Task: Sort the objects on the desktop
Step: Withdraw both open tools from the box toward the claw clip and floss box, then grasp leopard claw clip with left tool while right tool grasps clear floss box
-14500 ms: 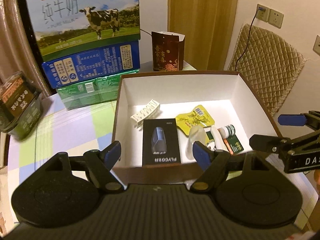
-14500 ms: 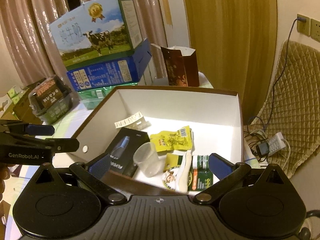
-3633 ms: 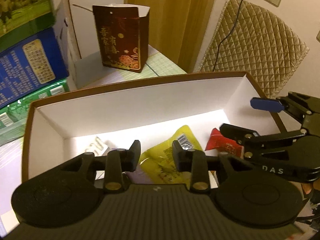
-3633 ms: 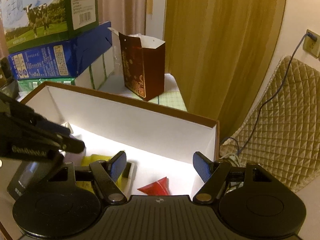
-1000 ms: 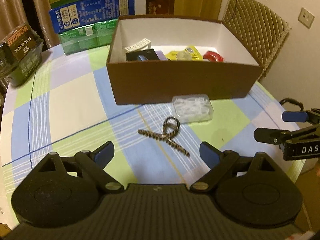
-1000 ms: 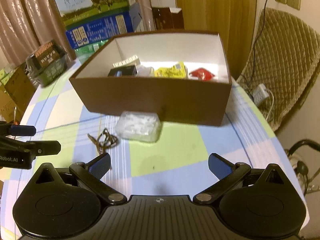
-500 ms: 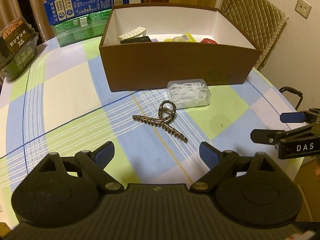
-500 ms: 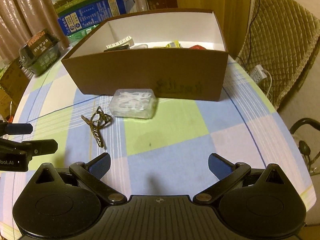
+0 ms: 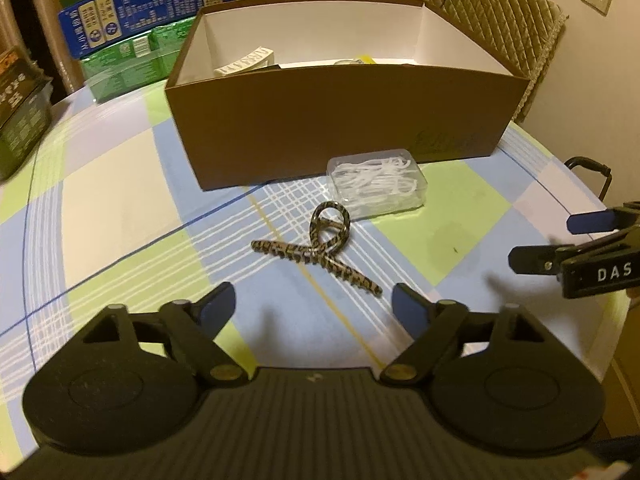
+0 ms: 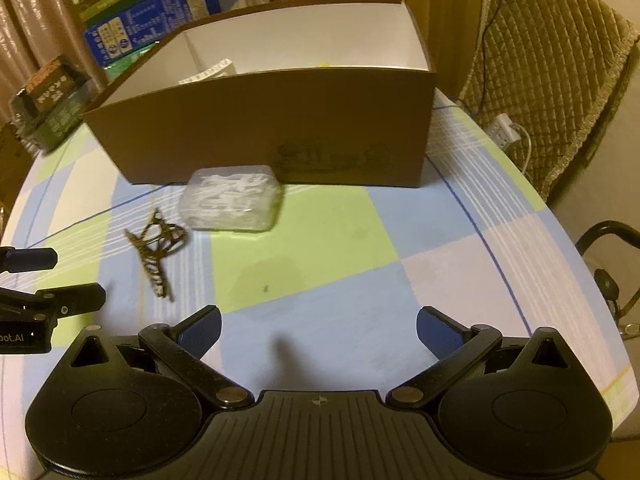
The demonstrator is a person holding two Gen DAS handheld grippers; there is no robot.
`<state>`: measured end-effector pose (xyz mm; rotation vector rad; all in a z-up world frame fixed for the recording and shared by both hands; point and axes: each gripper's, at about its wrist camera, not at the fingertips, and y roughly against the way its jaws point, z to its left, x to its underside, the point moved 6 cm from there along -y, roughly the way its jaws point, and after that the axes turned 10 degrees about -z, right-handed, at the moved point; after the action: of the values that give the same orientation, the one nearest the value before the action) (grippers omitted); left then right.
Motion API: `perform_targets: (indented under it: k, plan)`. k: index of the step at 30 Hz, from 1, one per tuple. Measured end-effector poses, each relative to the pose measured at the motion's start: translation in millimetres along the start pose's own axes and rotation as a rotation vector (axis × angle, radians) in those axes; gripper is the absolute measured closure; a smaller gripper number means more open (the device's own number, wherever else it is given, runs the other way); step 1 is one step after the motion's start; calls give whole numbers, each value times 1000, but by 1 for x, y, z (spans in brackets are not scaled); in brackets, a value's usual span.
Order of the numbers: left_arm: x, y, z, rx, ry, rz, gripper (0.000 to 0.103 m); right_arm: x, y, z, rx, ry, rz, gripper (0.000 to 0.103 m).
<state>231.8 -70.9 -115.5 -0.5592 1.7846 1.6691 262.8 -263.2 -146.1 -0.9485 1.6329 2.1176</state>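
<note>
Closer brown box [image 9: 344,120], checked tablecloth [image 9: 112,200], quilted chair [image 10: 552,60]

Counted on the tabletop [image 9: 120,184]: one brown box [image 9: 344,120], one clear case of floss picks [image 9: 376,186], one hair clip [image 9: 320,248]. Two tools were present, left [image 9: 313,307] and right [image 10: 319,327].

Left gripper [image 9: 313,306] sat at bottom center of its view, jaws spread wide, empty. Right gripper [image 10: 319,330] likewise: bottom center, wide apart, nothing held.
</note>
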Motion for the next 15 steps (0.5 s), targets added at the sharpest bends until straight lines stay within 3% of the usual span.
perform_targets:
  k: [8, 15]
  plan:
    - [-16, -33, -4, 57, -51, -7, 33, -6, -13, -20, 42, -32, 3, 2]
    - [-18, -66, -7, 88, -84, 18, 49, -5, -22, -30, 66, -58, 20, 2]
